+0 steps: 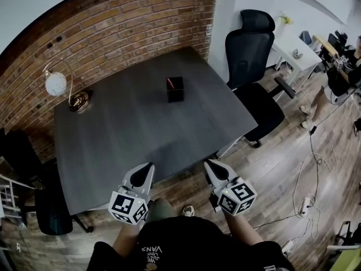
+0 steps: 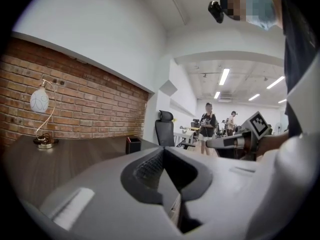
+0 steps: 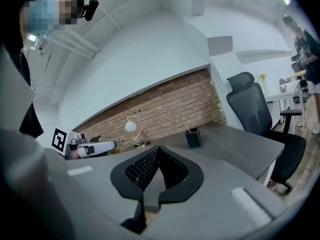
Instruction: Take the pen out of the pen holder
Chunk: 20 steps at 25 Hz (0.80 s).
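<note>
While left gripper (image 1: 148,166) and right gripper (image 1: 209,164) hang closed, pen holder (image 1: 175,90) stands on grey table (image 1: 141,131) by brick wall (image 1: 130,21).

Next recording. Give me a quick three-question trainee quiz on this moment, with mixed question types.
1. True or false: the pen stands in the pen holder.
2. What sits at the far left corner of the table? A) a lamp B) a laptop C) a mug
3. Fill in: the left gripper and the right gripper both hold nothing, and their fingers are ____.

Key: 1 true; 2 A; 3 shut.
</note>
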Each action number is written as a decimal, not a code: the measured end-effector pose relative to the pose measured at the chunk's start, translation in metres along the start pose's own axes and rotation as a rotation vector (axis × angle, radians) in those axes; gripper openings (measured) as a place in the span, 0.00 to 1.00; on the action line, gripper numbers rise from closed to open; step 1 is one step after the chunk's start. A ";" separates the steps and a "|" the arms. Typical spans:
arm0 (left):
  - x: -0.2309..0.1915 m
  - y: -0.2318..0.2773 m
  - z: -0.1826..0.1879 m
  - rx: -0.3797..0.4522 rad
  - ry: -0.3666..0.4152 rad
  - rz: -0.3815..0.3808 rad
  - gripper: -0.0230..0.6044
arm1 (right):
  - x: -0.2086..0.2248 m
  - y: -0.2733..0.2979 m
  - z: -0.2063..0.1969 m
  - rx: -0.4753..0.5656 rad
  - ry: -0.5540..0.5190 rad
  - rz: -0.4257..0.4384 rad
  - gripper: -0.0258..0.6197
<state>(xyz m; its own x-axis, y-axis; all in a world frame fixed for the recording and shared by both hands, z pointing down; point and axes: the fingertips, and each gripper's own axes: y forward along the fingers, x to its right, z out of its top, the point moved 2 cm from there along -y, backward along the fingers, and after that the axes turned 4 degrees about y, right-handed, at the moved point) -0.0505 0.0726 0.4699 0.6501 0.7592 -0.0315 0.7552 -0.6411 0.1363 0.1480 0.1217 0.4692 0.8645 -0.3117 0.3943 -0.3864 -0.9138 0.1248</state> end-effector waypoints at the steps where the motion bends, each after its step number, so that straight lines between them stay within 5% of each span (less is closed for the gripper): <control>1: -0.003 0.002 0.001 -0.002 -0.004 0.009 0.12 | 0.003 0.003 0.001 -0.002 0.002 0.004 0.04; 20: -0.105 0.089 0.029 0.030 -0.014 -0.043 0.12 | 0.043 0.120 0.044 0.014 -0.003 -0.069 0.04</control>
<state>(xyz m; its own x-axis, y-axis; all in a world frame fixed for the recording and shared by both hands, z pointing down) -0.0489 -0.0676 0.4568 0.6177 0.7848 -0.0509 0.7847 -0.6109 0.1048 0.1528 -0.0122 0.4613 0.8902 -0.2482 0.3821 -0.3209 -0.9368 0.1391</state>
